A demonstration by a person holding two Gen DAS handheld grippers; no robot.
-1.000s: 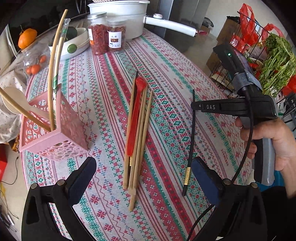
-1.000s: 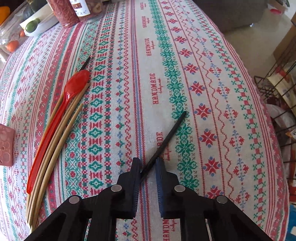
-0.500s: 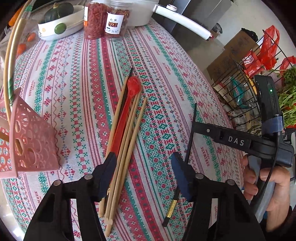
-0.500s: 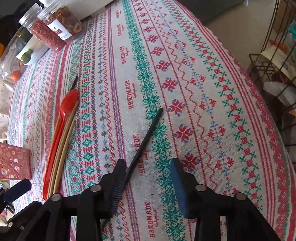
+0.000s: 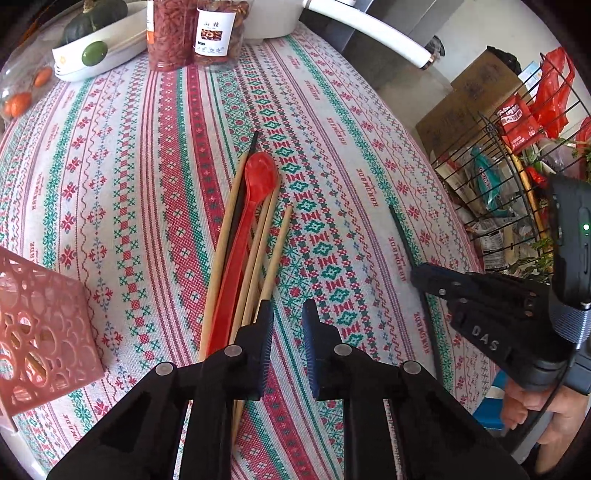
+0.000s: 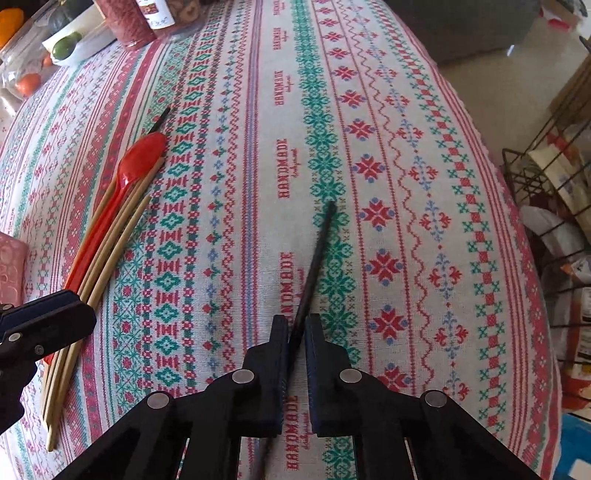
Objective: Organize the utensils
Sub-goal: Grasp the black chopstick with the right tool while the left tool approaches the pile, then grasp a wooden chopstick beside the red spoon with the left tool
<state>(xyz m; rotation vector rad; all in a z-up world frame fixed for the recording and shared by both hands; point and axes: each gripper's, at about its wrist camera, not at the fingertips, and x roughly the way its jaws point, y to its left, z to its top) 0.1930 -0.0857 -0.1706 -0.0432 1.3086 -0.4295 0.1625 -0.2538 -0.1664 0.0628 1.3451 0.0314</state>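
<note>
Black chopstick (image 6: 314, 266): lies alone on the tabletop (image 6: 424, 155), clamped near its butt by the right hand-held gripper (image 6: 296, 334).
Bundle: wooden chopsticks (image 5: 258, 254) and red spoon (image 5: 255, 192) lie side by side.
Left hand-held gripper (image 5: 287, 325): jaws narrowly apart, gripping nothing, beside the bundle's right edge.
Pink holder (image 5: 40, 325): left, probably the destination.
Surroundings: patterned cloth; jars (image 5: 192, 33) behind; wire rack (image 5: 509, 177) right.

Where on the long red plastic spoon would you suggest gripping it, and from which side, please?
Probably the red plastic spoon is best taken by its round bowl end, coming from above. That end lies uppermost and clear at the far end of the bundle, while the slim handle is wedged between the pale bamboo chopsticks and a black chopstick, leaving no room for fingers.
</note>
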